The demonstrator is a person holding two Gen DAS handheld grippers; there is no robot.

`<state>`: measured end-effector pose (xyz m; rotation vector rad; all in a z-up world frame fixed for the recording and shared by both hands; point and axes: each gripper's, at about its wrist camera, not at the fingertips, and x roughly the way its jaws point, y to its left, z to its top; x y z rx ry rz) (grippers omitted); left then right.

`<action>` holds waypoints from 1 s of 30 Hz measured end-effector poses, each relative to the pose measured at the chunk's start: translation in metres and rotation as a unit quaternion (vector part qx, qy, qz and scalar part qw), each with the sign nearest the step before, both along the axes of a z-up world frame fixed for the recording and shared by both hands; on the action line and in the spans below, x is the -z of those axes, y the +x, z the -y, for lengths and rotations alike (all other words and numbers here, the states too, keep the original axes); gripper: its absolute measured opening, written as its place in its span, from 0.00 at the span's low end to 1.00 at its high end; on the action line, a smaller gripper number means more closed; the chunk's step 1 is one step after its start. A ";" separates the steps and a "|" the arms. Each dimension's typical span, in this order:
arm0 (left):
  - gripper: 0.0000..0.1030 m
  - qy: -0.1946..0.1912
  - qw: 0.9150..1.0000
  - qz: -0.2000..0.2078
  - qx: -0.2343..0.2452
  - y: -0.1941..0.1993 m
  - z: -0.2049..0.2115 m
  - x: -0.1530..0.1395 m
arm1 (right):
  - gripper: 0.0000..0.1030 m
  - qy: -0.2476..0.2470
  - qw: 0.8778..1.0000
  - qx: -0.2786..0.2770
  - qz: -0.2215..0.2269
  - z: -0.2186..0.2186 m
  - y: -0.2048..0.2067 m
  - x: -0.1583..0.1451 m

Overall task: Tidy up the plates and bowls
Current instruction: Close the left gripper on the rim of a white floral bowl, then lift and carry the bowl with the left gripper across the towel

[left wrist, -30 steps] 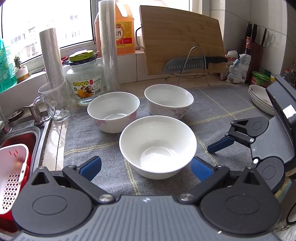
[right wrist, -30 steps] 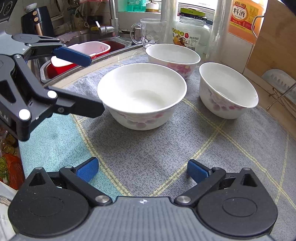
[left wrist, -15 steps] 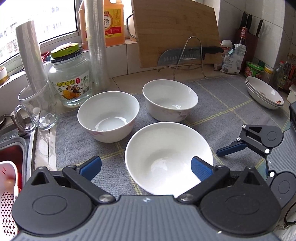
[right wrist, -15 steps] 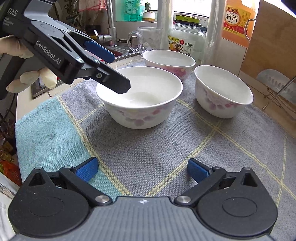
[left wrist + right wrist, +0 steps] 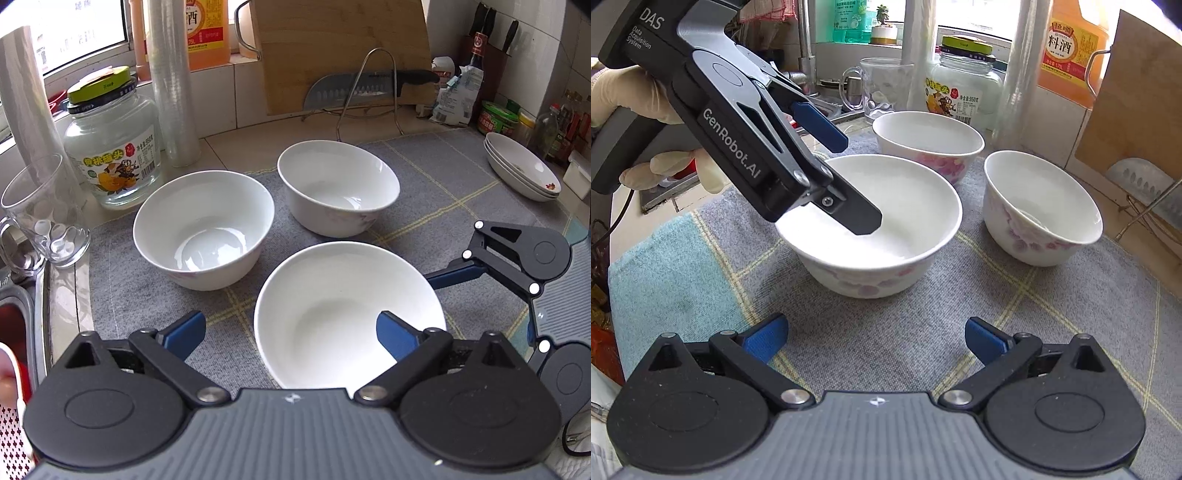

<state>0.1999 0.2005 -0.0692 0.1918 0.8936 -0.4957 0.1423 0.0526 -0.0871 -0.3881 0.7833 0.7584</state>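
Centrally, three white floral bowls sit on a grey checked mat (image 5: 443, 177). Left gripper (image 5: 288, 332), jaws spread wide, straddles the rim of the nearest bowl (image 5: 332, 314): one finger (image 5: 849, 214) reaches inside the bowl, the other (image 5: 820, 127) lies outside it. Right gripper (image 5: 875, 339), also wide apart and holding nothing, hovers over the mat just beside that bowl. Two further bowls (image 5: 203, 229) (image 5: 338, 188) stand behind it; stacked plates (image 5: 521, 173) rest at the mat's far right edge.
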 end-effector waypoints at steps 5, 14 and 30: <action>0.80 -0.009 1.000 -0.016 0.003 0.004 -0.003 0.001 | 1.00 -0.003 1.000 -0.008 0.018 -0.010 0.006 -0.005; 0.67 -0.014 0.999 -0.027 0.020 0.007 0.001 0.003 | 0.96 0.002 1.000 -0.015 0.027 -0.014 0.008 -0.010; 0.57 -0.024 0.999 -0.038 0.031 0.012 0.002 0.004 | 0.82 0.006 0.999 -0.021 0.028 -0.014 0.006 -0.013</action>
